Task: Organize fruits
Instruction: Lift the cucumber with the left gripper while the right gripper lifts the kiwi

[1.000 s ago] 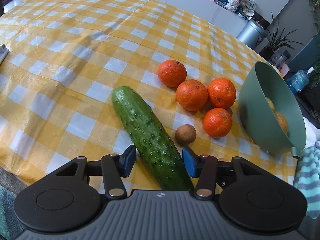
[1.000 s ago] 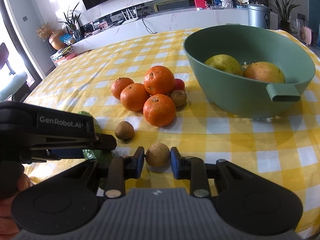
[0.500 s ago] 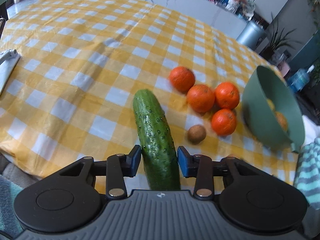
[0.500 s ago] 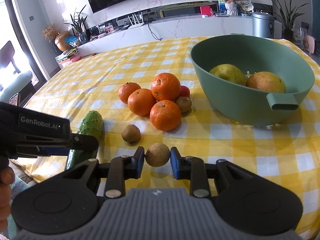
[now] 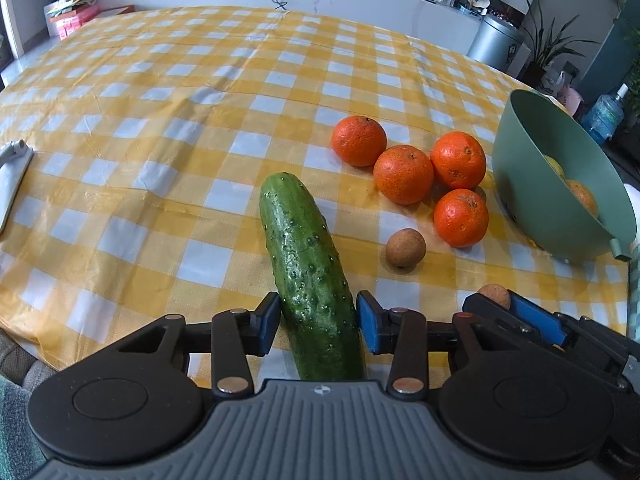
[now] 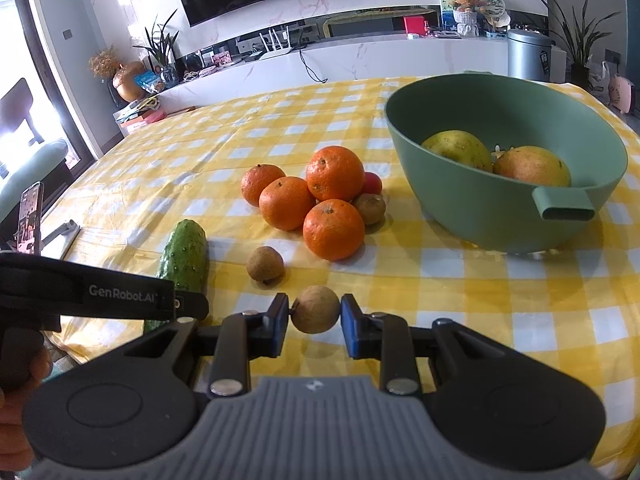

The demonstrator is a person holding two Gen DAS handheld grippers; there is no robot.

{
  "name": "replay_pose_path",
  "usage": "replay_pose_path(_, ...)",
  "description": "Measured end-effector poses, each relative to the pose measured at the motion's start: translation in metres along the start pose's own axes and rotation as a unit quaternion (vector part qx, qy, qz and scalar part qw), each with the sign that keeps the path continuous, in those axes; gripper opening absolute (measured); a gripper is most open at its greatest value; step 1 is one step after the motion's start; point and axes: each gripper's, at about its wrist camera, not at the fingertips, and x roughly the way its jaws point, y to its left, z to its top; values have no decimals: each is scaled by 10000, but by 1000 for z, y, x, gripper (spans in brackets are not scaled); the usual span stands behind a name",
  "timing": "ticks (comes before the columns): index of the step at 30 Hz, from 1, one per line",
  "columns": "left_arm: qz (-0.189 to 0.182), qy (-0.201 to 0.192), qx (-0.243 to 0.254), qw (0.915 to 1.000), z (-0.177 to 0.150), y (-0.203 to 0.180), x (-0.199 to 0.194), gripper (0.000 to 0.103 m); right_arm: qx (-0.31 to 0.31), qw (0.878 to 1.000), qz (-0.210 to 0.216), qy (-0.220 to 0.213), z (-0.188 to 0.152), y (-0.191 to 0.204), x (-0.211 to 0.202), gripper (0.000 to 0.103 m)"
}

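Brown fruit (image 6: 315, 309) between claw (image 6: 314, 325) pads

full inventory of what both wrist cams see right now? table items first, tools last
oranges: 4, orange, clustered mid-table left of the bowl
small brown fruits: 3; one loose in front of the oranges, one tucked against the cluster, one in the right tool
small red fruit: 1, red, behind the cluster, mostly hidden
cucumber: 1, green, near table edge, its near end between the left tool's fingers
bowl: 1, green, right side of table
large fruits in bowl: 2, yellow-green and yellow-orange
tablecloth: 1, yellow-white check
phone on stand: 1, far left edge
left tool: shut on the cucumber
right tool: shut on a brown fruit
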Motion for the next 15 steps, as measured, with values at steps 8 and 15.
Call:
replay_pose_path(8,-54,-372,-65,9993,2,2,-17,44,-95,9998,63,-169,3,5,-7,25)
replay_pose_path(15,-180,-652,-269,9973,13,8,-37,43,-174,9992,91,-348,7,5,-18,25)
